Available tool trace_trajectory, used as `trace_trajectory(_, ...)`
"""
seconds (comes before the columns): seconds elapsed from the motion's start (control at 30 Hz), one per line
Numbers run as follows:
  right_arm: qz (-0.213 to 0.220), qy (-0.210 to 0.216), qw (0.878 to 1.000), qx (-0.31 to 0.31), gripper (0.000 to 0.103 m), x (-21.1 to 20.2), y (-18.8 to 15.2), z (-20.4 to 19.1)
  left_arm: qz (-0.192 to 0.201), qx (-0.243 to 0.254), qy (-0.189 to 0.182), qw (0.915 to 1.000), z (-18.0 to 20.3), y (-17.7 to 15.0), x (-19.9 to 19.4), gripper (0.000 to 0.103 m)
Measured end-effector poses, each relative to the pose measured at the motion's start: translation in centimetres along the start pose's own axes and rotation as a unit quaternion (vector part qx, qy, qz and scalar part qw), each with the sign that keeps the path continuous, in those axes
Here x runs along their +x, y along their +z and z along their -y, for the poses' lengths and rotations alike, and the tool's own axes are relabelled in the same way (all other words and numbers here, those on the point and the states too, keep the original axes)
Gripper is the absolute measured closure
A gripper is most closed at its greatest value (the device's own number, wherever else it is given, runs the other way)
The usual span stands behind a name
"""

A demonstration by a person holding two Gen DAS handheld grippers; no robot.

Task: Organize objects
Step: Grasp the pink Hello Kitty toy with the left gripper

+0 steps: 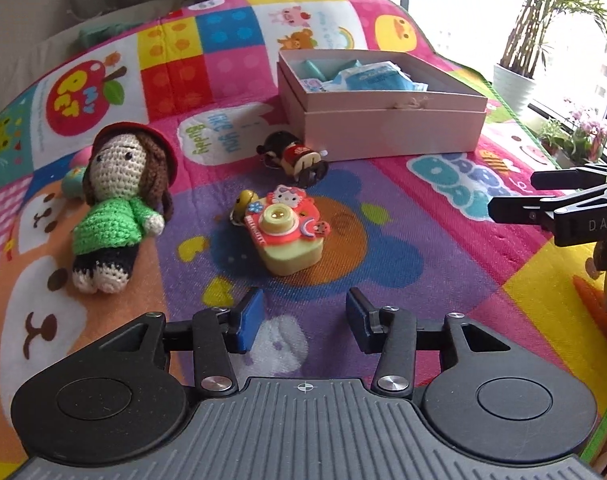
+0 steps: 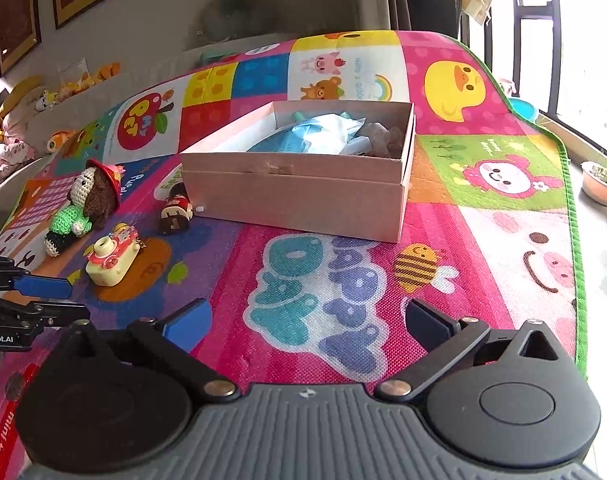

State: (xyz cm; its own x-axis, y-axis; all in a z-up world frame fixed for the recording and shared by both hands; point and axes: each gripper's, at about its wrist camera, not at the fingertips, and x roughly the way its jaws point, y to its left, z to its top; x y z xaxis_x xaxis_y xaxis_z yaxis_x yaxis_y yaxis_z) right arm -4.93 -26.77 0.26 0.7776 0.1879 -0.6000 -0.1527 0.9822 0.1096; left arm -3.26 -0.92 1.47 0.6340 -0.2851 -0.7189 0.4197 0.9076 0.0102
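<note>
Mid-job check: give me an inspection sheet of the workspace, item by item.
Surface: colourful cartoon play mat.
Job's things: pink cardboard box, part filled; crocheted doll in green jumper, toy camera, small brown wind-up figure lie loose on the mat.
Clutter: yellow keyring charm beside the camera.
Grippers: left gripper open, empty; right gripper wide open, empty.
Cables: nothing seen.
Surroundings: potted palm, window, framed pictures.

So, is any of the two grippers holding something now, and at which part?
Nothing is held. The left gripper is open with only the mat between its fingers, short of the toy camera. The right gripper is wide open and empty.
</note>
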Motion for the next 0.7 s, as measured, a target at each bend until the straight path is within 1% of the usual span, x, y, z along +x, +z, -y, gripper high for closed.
trace_trajectory(0.1, -0.002, -0.001, 1.0, 0.001, 0.0, 0.1, 0.0, 0.1, -0.001, 0.012, -0.023, 0.9997, 1.4, 0.4, 0.4, 0.046)
trace_trajectory(0.17, -0.004, -0.001, 1.0, 0.005, 0.0, 0.2, 0.1, 0.2, -0.006, 0.031, -0.038, 0.9988, 2.5, 0.5, 0.6, 0.026)
trace_trajectory(0.2, -0.006, 0.0, 1.0, 0.006, 0.0, 0.2, 0.1, 0.3, -0.009, 0.041, -0.05, 0.9979, 3.0, 0.4, 0.7, 0.022)
trace_trajectory(0.23, -0.007, 0.0, 1.0, 0.008, 0.0, 0.3, 0.1, 0.3, -0.012, 0.052, -0.056, 0.997, 3.5, 0.4, 0.8, 0.014)
trace_trajectory(0.27, -0.008, 0.001, 1.0, 0.009, 0.0, 0.3, 0.1, 0.4, -0.011, 0.058, -0.055, 0.9967, 3.8, 0.3, 0.9, 0.013)
trace_trajectory(0.33, -0.01, 0.001, 1.0, 0.012, 0.0, 0.4, 0.1, 0.5, -0.009, 0.051, -0.057, 0.997, 3.7, 0.3, 0.9, 0.014)
trace_trajectory(0.4, -0.01, 0.001, 1.0, 0.015, 0.0, 0.4, 0.1, 0.5, 0.002, 0.029, -0.058, 0.9979, 2.6, 0.5, 0.6, 0.022)
trace_trajectory(0.43, -0.01, 0.001, 1.0, 0.015, 0.0, 0.5, 0.1, 0.6, 0.008, 0.011, -0.052, 0.9985, 1.8, 0.7, 0.4, 0.025)
trace_trajectory(0.5, -0.011, 0.001, 1.0, 0.015, 0.0, 0.5, 0.2, 0.6, 0.021, -0.038, -0.037, 0.9984, -0.3, 1.3, 0.2, 0.025)
trace_trajectory(0.57, -0.011, 0.002, 1.0, 0.015, 0.0, 0.5, 0.1, 0.6, 0.028, -0.093, -0.029, 0.9948, -2.3, 1.9, 0.5, 0.025)
trace_trajectory(0.6, -0.011, 0.002, 1.0, 0.016, 0.0, 0.5, 0.1, 0.6, 0.031, -0.116, -0.032, 0.9922, -3.1, 2.2, 0.8, 0.025)
trace_trajectory(0.63, -0.011, 0.002, 1.0, 0.017, 0.0, 0.5, 0.1, 0.6, 0.032, -0.129, -0.04, 0.9904, -3.6, 2.4, 1.2, 0.025)
trace_trajectory(0.67, -0.01, 0.001, 1.0, 0.021, 0.0, 0.4, 0.1, 0.7, 0.031, -0.132, -0.054, 0.9893, -3.6, 2.6, 1.4, 0.025)
trace_trajectory(0.7, -0.01, 0.0, 1.0, 0.025, 0.0, 0.4, 0.1, 0.9, 0.027, -0.128, -0.078, 0.9883, -3.3, 2.6, 1.6, 0.024)
